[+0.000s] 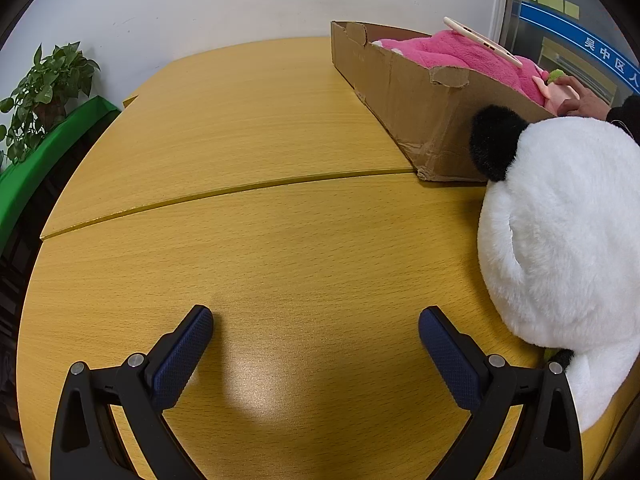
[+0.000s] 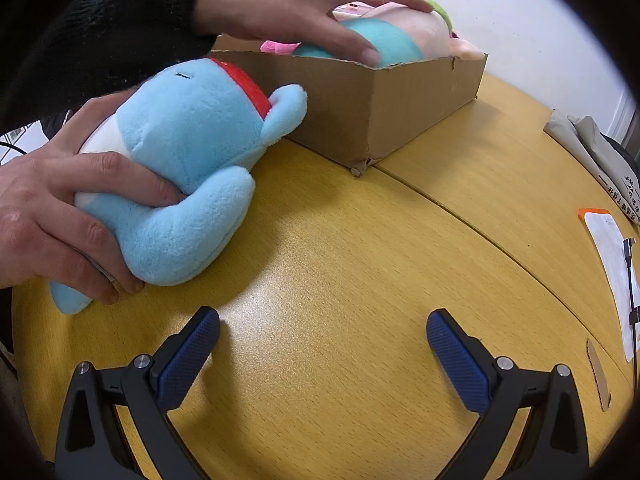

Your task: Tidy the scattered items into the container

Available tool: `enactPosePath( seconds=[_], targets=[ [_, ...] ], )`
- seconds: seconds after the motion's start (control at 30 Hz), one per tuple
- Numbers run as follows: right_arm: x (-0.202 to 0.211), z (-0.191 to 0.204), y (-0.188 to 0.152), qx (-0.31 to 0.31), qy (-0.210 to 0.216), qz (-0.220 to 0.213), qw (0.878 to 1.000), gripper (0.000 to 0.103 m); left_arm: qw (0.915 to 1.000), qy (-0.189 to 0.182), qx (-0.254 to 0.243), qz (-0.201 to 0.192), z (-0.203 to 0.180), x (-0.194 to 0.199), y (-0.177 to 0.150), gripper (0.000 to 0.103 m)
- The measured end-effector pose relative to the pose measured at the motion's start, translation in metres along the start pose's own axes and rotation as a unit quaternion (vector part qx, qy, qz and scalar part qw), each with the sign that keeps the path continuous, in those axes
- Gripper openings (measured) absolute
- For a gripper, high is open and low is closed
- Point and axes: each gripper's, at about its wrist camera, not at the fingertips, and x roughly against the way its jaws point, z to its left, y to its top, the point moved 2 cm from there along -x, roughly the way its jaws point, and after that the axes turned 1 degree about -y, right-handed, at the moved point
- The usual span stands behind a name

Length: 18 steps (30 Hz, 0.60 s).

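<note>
A cardboard box (image 1: pixel 404 100) stands at the back right of the wooden table (image 1: pixel 240 240). It holds a pink plush (image 1: pixel 448 50) with a phone (image 1: pixel 482 40) on top. A white and black panda plush (image 1: pixel 560 232) lies right of my open, empty left gripper (image 1: pixel 316 334). In the right wrist view, a bare hand holds a light blue plush (image 2: pixel 188 176) on the table beside the box (image 2: pixel 384 104). Another hand presses a teal and pink plush (image 2: pixel 396 38) in the box. My right gripper (image 2: pixel 323 336) is open and empty, in front of them.
A potted plant (image 1: pixel 44 88) and a green ledge (image 1: pixel 44 160) are at the far left. Papers with an orange edge (image 2: pixel 612 272), a cable (image 2: pixel 630 276) and a grey bag (image 2: pixel 600 152) lie at the table's right side. A seam (image 2: pixel 460 216) crosses the table.
</note>
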Motion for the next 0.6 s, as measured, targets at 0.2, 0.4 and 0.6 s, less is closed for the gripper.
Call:
enactPosePath(
  seconds=[0.2,0.4,0.6],
  targets=[
    [0.0000,0.0000,0.0002,0.000,0.000,0.000,1.000,0.103,1.0000,0.001,0.001,0.000,-0.0019,-0.0001,0.0005,0.103],
    [0.0001,0.0001,0.0003,0.000,0.000,0.000,1.000,0.103,1.0000,0.001,0.001,0.000,-0.0022,-0.0010,0.0003,0.103],
    [0.0001,0.0001,0.0005,0.000,0.000,0.000,1.000,0.103,1.0000,0.001,0.001,-0.001,-0.0016,-0.0024,-0.0001,0.103]
  ],
)
